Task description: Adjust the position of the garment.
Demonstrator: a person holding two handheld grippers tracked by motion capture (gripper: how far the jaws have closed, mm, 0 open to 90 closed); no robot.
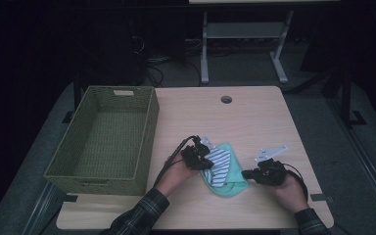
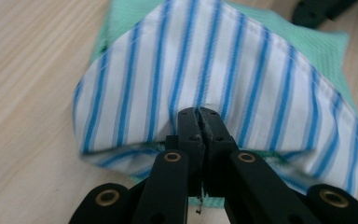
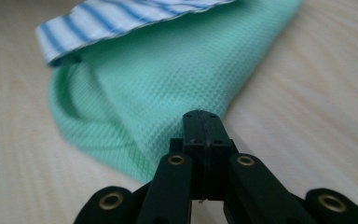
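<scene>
Near the front middle of the desk [image 1: 254,117], a mint-green cloth [image 1: 230,183] is seen lying, folded, with a blue-and-white striped cloth [image 1: 219,164] on top. Left tongs [image 1: 203,161] are clenched on the striped cloth's edge; in the left gripper view its fabric [image 2: 205,70] is pinched at the closed jaw tips. Right tongs [image 1: 247,174] are clenched at the green cloth's edge [image 3: 168,93]; whether fabric is pinched cannot be told. Left of the cloths, a woven green basket [image 1: 144,132] is noted.
</scene>
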